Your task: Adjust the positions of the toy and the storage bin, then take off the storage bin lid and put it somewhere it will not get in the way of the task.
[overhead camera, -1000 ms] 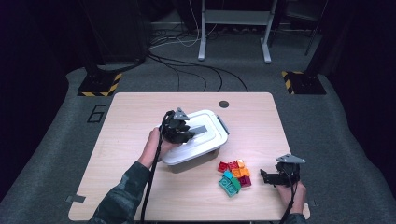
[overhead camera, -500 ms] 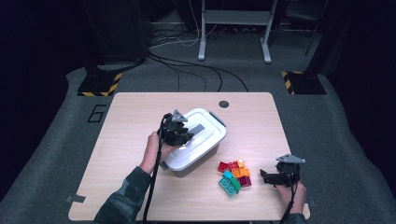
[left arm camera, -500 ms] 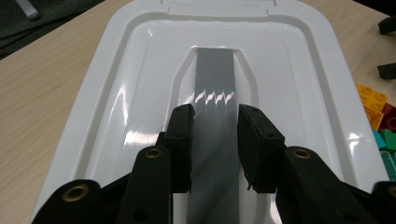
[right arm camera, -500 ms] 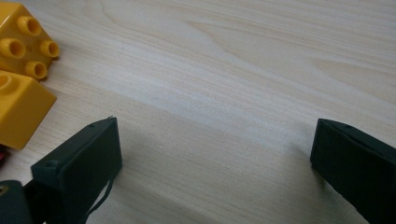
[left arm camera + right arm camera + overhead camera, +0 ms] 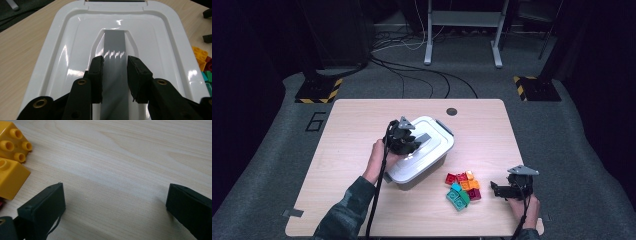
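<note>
In the high view we see a white plastic storage box [image 5: 422, 157] with a snap-on lid near the middle of the frame, sitting slightly askew on the light wooden table [image 5: 347, 130]. Our left gripper [image 5: 408, 145] rests on the lid, slightly left of centre in that view. In the left gripper view its black jaws clench the grey flat handle strip [image 5: 114, 47] that runs down the recessed middle of the white lid [image 5: 75, 37], one pad pressed against each long edge of the strip. They have just been closing onto it.

Just right of the box in the high view lies a cluster of red, orange, yellow and teal toy building blocks [image 5: 462, 187], touching one another. Our right gripper [image 5: 498, 190] sits in the lower right of the frame, just beside that cluster. In the right gripper view its jaws stand released and wide apart over bare wood, with two yellow studded blocks [image 5: 11, 157] at the upper left edge, clear of the pads.
</note>
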Motion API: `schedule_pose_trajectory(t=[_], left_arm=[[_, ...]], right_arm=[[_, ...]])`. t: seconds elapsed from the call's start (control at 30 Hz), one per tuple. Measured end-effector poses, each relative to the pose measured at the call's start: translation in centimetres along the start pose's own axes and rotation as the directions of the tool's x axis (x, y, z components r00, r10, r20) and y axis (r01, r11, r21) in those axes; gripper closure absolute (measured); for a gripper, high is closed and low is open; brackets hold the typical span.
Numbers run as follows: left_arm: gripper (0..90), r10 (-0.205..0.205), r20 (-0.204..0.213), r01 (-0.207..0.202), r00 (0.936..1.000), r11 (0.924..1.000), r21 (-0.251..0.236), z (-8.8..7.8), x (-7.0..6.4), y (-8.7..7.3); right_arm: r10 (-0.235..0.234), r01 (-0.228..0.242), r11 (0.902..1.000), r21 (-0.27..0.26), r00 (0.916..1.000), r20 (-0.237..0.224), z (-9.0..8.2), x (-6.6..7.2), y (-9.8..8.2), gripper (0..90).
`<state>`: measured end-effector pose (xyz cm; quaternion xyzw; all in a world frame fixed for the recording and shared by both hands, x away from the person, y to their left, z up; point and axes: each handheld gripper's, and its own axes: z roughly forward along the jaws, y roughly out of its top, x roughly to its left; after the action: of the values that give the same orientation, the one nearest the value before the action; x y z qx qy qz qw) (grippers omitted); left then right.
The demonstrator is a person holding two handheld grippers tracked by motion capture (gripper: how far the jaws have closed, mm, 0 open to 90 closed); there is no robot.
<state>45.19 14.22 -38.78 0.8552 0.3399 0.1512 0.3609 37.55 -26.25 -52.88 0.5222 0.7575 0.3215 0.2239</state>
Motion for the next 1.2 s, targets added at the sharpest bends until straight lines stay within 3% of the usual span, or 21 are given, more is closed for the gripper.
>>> schedule_pose_trajectory(t=[0.07, 0.1, 0.17, 0.33, 0.5, 0.7, 1.2], left_arm=[[66.5, -0.007, -0.012, 0.007, 0.9999, 0.9999, -0.007, 0.0, 0.0, 0.0], [66.5, -0.034, -0.009, 0.034, 0.9994, 0.9993, -0.016, 0.1, -0.1, -0.1], [66.5, -0.050, -0.015, 0.050, 0.9986, 0.9986, -0.020, 0.2, -0.3, 0.0], [66.5, -0.064, -0.031, 0.063, 0.9975, 0.9975, -0.031, 0.6, -0.8, 0.3], [63.5, -0.033, -0.054, 0.032, 0.9980, 0.9994, -0.014, 0.9, -1.1, 0.8], [66.3, 0.011, -0.059, -0.012, 0.9982, 0.9999, -0.005, 1.0, -1.4, 0.9], [66.7, 0.003, -0.033, -0.003, 0.9994, 0.9999, -0.016, 0.7, -1.0, 0.8]], right_arm=[[0.000, 0.000, 1.0000, 0.000, 1.0000, 0.000, 0.0, 0.0, 0.0, 1.3], [0.000, 0.000, 1.0000, 0.000, 1.0000, 0.000, 0.0, 0.0, 0.0, 1.3], [0.000, 0.000, 1.0000, 0.000, 1.0000, 0.000, 0.0, 0.0, 0.0, 1.3], [0.001, -0.001, 1.0000, 0.000, 1.0000, -0.001, 0.0, 0.0, 0.0, 1.3], [0.000, 0.000, 1.0000, 0.000, 1.0000, 0.000, 0.0, 0.0, 0.0, 1.3], [0.000, 0.000, 1.0000, 0.000, 1.0000, 0.000, 0.0, 0.0, 0.0, 1.3], [0.000, 0.000, 1.0000, 0.000, 1.0000, -0.001, 0.0, 0.0, 0.0, 1.5]])
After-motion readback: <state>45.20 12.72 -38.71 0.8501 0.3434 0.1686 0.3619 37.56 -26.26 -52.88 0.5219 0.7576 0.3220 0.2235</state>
